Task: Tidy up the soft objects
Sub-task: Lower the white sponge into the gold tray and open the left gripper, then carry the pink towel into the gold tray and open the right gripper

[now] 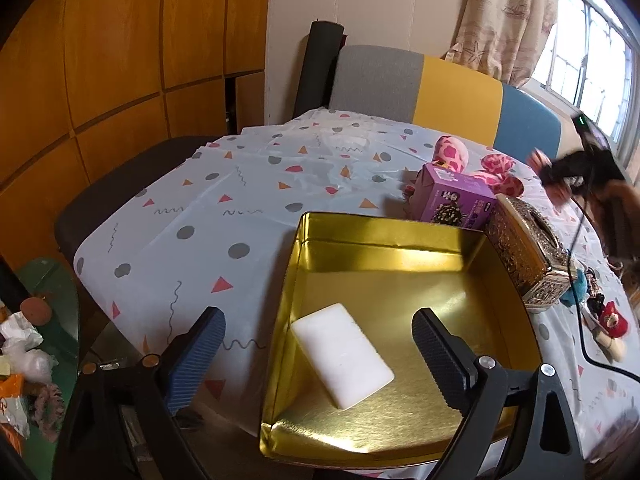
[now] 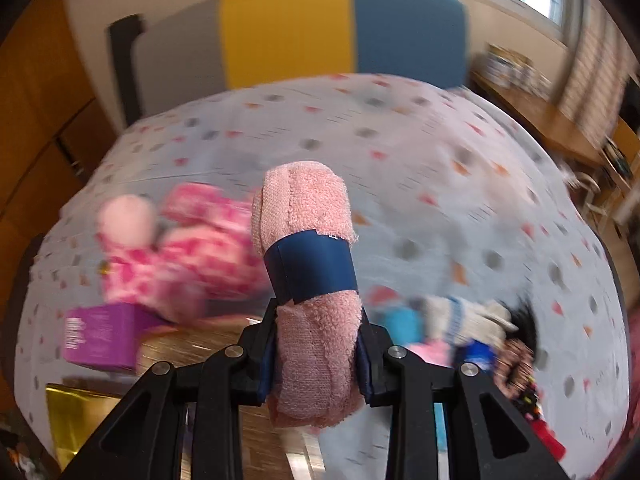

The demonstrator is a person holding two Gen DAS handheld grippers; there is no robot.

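A gold tin [image 1: 384, 232] stands open on the patterned tablecloth, and a white soft block [image 1: 342, 354] lies on its floor. My left gripper [image 1: 318, 314] hovers over the tin's near left corner, open, one finger outside the tin wall and one above the tin, touching nothing. My right gripper [image 2: 318, 344] is shut on a rolled pink towel [image 2: 308, 200] bound with a blue band [image 2: 312, 268], held above the table. The right wrist view is blurred. In the left wrist view the right gripper [image 1: 572, 168] shows as a dark blur at the far right.
A pink spotted plush toy [image 1: 452, 152] and a purple carton [image 1: 452, 196] sit behind the tin. An ornate metal box [image 1: 528, 256] touches the tin's right side. Small fabric items [image 1: 612, 320] and a black cable [image 1: 580, 320] lie right. A chair [image 1: 440, 88] stands behind.
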